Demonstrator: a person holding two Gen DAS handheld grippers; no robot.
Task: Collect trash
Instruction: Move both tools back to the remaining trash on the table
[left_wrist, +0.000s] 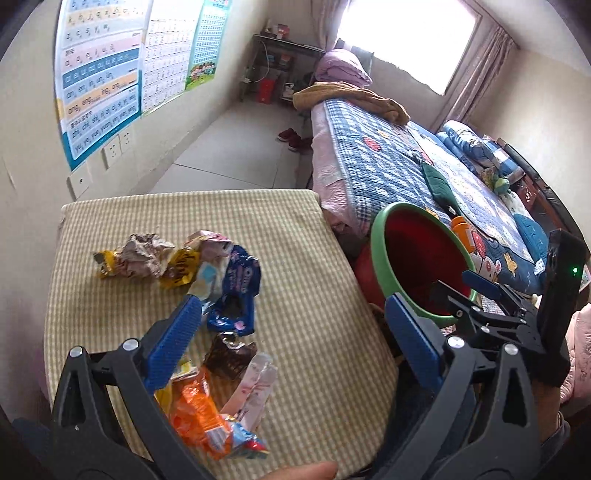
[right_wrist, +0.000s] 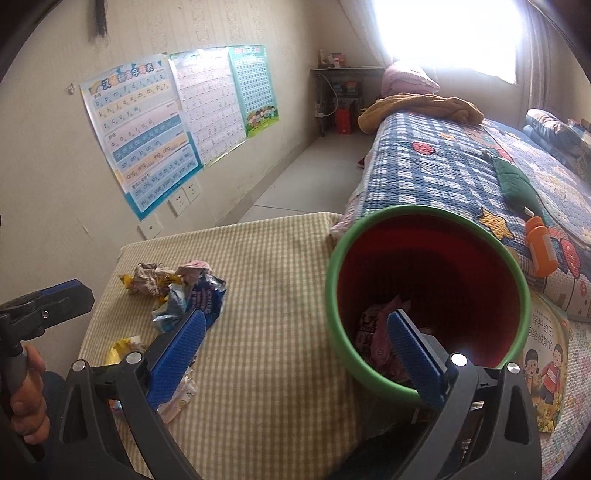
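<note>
Left wrist view: both grippers' jaws stand apart, empty, beside the bin (left_wrist: 380, 236); next, probably, reach a wrapper (left_wrist: 236, 284) on the counter (left_wrist: 303, 258).

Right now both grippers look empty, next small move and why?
Probably lower the left gripper onto the blue wrapper lying just ahead of its fingers and close on it. Both grippers stand open with nothing held, wrappers still litter the checked table, and the red bin already holds some trash.

Daylight floods in from the window (left_wrist: 402, 40), blown out to white glare. Fisheye bends the edges; corners go black.
</note>
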